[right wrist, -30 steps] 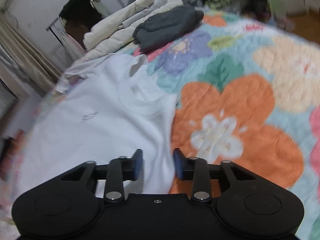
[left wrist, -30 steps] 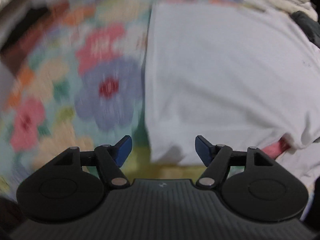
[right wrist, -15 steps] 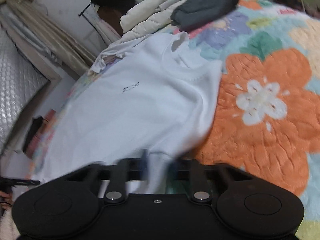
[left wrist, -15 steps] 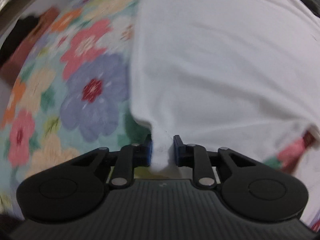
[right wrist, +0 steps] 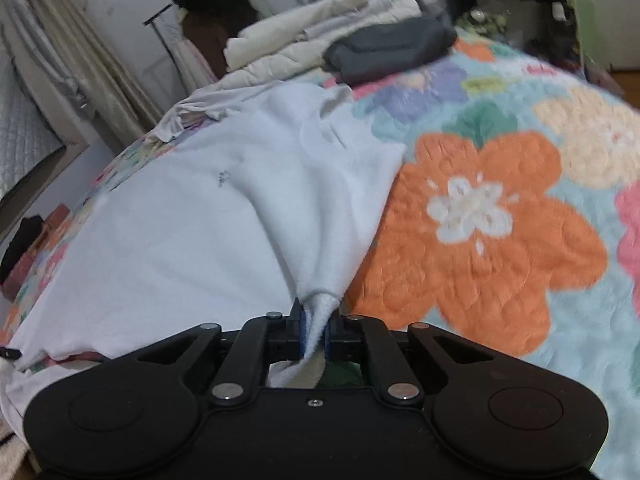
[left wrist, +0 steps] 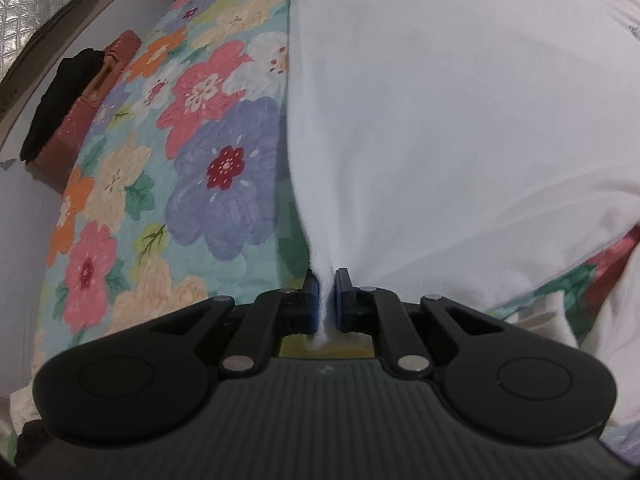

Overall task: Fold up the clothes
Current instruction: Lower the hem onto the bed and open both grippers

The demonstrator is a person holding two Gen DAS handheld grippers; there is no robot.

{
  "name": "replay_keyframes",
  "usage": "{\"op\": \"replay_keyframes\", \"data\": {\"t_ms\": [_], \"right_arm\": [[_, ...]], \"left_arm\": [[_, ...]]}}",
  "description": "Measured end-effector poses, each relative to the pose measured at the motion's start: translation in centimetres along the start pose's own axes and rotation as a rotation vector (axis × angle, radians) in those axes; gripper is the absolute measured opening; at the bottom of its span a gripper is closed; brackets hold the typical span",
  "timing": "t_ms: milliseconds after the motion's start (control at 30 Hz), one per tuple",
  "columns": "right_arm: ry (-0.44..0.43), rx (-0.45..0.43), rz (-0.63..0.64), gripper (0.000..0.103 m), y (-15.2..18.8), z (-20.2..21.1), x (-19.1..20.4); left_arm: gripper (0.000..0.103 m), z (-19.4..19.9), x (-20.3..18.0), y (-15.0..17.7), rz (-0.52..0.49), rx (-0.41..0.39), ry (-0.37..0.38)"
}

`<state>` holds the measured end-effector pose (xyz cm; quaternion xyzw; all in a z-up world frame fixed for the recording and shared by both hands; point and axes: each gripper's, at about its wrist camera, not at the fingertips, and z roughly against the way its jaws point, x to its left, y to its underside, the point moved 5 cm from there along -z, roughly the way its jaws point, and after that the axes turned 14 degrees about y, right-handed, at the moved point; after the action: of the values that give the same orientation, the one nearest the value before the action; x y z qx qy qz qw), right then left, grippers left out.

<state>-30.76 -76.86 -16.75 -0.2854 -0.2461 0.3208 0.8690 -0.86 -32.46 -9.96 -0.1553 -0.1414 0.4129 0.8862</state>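
In the left wrist view, the left gripper is clenched on a pinched corner of the white shirt, the cloth bunched between its blue pads and rising from them into a taut ridge. The shirt spreads forward and to the right of the fingers across the floral bedspread, its straight left edge running directly away from the gripper, so the garment's long axis lies roughly along the fingers' line. Its far end and right side are cut off by the frame, and a small dark mark near the right border is too small to read. In the right wrist view, the right gripper is likewise closed on a fold of the same white shirt, near what seems to be the shoulder, with the collar opening ahead. Here the body of the shirt lies forward and to the left, so a fold would probably carry both held corners away from the person. A cream and grey clothes pile sits beyond it. Motion blur softens the bedspread, and which layers are gripped cannot be told.
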Motion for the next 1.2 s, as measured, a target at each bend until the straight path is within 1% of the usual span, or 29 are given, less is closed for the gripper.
{"op": "replay_keyframes", "data": {"t_ms": [67,100,167,267,300,367,400,433,467,500,533,567,600,633,667,733,767,900,967,1033,1067,1100,1133,1167,1200], "right_arm": [[-0.004,0.034,-0.047,0.008,0.3,-0.9,-0.9],[0.004,0.034,-0.060,0.007,0.7,-1.1,-1.2],[0.028,0.006,-0.025,0.007,1.7,-1.2,-1.2],[0.029,0.003,-0.047,0.008,1.9,-1.0,-1.4],[0.034,0.008,-0.055,0.008,1.7,-0.9,-1.4],[0.049,0.015,-0.058,0.010,1.6,-0.5,-1.5],[0.065,0.011,-0.066,0.013,1.5,0.0,-1.6],[0.075,0.005,-0.094,0.020,1.3,0.8,-1.7],[0.063,-0.010,-0.138,0.025,1.0,1.9,-1.8],[0.039,-0.025,-0.165,0.026,0.7,3.1,-1.7],[-0.009,-0.043,-0.155,0.033,0.2,4.4,-1.1],[-0.043,-0.057,-0.132,0.041,-0.2,5.6,-0.5],[-0.048,-0.065,-0.083,0.056,-0.5,6.4,0.4],[-0.051,-0.076,-0.036,0.059,-0.8,7.3,1.2],[-0.058,-0.088,0.001,0.059,-1.1,8.1,2.1],[-0.115,-0.070,0.019,0.059,-1.7,9.0,3.4],[-0.138,-0.060,0.024,0.059,-2.0,9.4,4.1],[-0.159,-0.052,0.068,0.059,-3.7,10.7,6.5],[-0.166,-0.050,0.097,0.063,-4.6,11.4,7.7],[-0.160,-0.062,0.158,0.073,-5.3,12.3,8.9],[-0.159,-0.065,0.184,0.077,-5.6,12.6,9.5],[-0.159,-0.061,0.205,0.083,-5.9,12.9,10.0],[-0.161,-0.041,0.217,0.085,-6.1,13.1,10.5],[-0.161,-0.016,0.226,0.085,-6.3,13.1,11.0],[-0.159,0.016,0.229,0.085,-6.4,13.0,11.4]], "left_arm": [[0.007,-0.1,0.0,0.1,0.005,0.010,-0.015],[0.008,-0.2,0.1,0.1,0.014,0.013,-0.016],[0.008,-0.4,0.3,0.1,0.034,0.019,-0.010],[0.009,-0.6,0.5,0.1,0.053,0.029,-0.016],[0.010,-0.6,0.6,0.0,0.055,0.027,-0.024],[0.011,0.4,0.3,-0.1,0.040,-0.003,-0.049],[0.016,1.1,0.0,-0.1,0.033,-0.018,-0.057],[0.035,1.8,-0.4,-0.1,0.027,-0.018,-0.051],[0.055,2.7,-1.0,0.1,0.020,-0.015,-0.038],[0.060,3.8,-1.7,0.2,0.011,-0.027,-0.025],[0.064,5.2,-2.3,0.1,0.005,-0.055,-0.009],[0.069,6.7,-3.0,0.0,0.008,-0.084,0.010],[0.072,7.9,-3.7,-0.2,0.016,-0.112,0.035],[0.079,9.3,-4.7,-0.4,0.030,-0.147,0.073],[0.083,10.5,-5.6,-0.5,0.041,-0.178,0.110],[0.085,12.3,-7.6,-0.8,0.042,-0.221,0.169],[0.085,13.0,-8.5,-0.8,0.042,-0.230,0.185],[0.087,14.3,-11.4,-0.5,0.055,-0.225,0.179],[0.088,14.7,-12.7,-0.4,0.056,-0.219,0.185],[0.089,15.0,-13.6,-0.4,0.066,-0.215,0.190],[0.089,15.1,-14.0,-0.4,0.072,-0.217,0.182],[0.090,15.2,-14.2,-0.5,0.075,-0.223,0.166],[0.094,15.5,-14.6,-0.5,0.074,-0.232,0.139],[0.096,15.6,-15.0,-0.6,0.072,-0.239,0.119],[0.097,15.8,-15.4,-0.7,0.072,-0.245,0.112]]}}
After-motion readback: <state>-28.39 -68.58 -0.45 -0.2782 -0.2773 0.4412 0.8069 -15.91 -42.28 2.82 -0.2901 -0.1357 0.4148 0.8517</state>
